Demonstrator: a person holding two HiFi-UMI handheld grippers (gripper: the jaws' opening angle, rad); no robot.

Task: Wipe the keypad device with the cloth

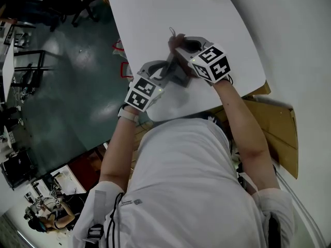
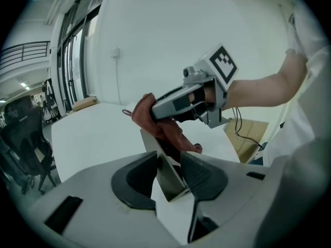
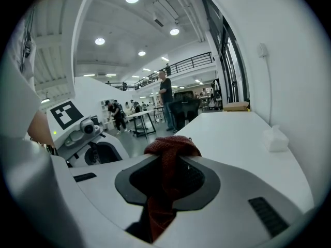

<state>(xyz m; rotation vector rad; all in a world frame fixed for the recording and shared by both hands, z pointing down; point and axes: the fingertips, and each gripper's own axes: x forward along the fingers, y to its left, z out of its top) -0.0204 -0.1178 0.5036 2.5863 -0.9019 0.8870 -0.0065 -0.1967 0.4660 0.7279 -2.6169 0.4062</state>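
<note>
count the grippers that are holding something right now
2. The left gripper is shut on the keypad device. The right gripper is shut on the red cloth, which lies against the device's upper end.

Keypad device (image 2: 168, 178) face unseen, upper part behind cloth (image 2: 148, 117).

No text, label or number is legible anywhere.

The cloth (image 3: 168, 149) is showing a rough weave. The device (image 2: 168, 180) is looking smooth, the table (image 1: 155, 19) matt.
</note>
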